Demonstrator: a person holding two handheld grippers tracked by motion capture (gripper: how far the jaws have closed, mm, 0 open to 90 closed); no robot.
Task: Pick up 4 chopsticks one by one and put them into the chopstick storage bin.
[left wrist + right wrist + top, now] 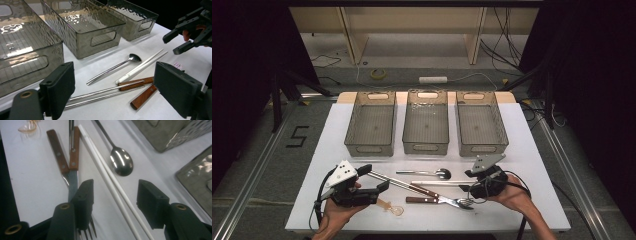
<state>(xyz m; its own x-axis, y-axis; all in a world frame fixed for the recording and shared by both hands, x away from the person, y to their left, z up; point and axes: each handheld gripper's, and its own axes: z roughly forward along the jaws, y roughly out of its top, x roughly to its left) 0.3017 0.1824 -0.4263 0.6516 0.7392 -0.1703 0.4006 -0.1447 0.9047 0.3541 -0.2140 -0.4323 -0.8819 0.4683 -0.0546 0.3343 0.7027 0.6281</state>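
Right gripper (113,205) lining up on white chopsticks (110,180).
Fingers (152,203) half-open, straddling the pair on the bench (532,145), not pinching; next: close squarely. Left gripper (120,90) wide, empty, near-left; three bins (426,125) far.
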